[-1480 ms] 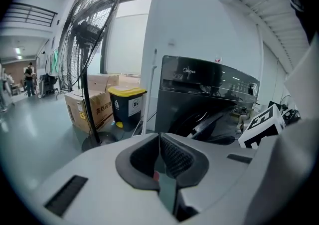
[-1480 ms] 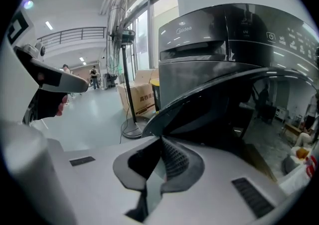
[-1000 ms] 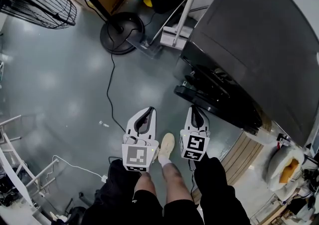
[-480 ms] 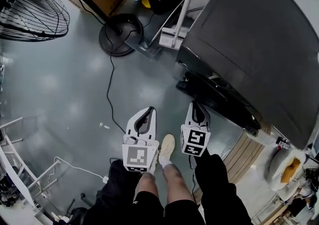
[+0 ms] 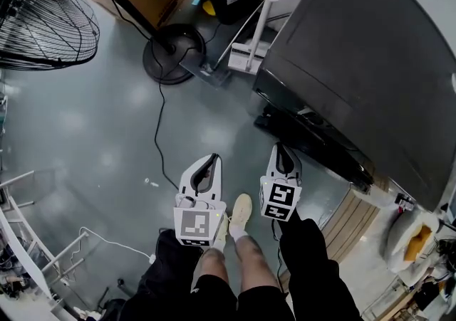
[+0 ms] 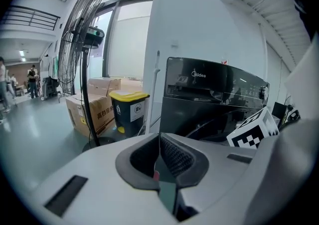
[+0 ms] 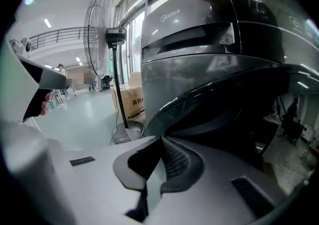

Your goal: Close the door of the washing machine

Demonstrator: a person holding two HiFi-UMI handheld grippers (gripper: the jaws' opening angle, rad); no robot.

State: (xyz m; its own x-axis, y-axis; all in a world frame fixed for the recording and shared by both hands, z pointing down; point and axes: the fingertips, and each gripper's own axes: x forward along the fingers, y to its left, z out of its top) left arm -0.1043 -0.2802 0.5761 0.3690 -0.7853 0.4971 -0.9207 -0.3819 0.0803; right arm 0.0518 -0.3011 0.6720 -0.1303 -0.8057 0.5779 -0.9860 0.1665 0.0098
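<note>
Grey floor (image 5: 78,120) with fan base (image 5: 173,53), cable (image 5: 158,127)

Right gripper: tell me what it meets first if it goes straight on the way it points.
Most likely the open door of the washing machine, right ahead of the right gripper, jaws shut; depth is hard to judge.

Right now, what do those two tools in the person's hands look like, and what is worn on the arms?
The left gripper and the right gripper are smooth white plastic shells that taper to a point, with dark grey ribbed pads inside. Each carries a white cube printed with black square markers. The person's long sleeves are black.
</note>
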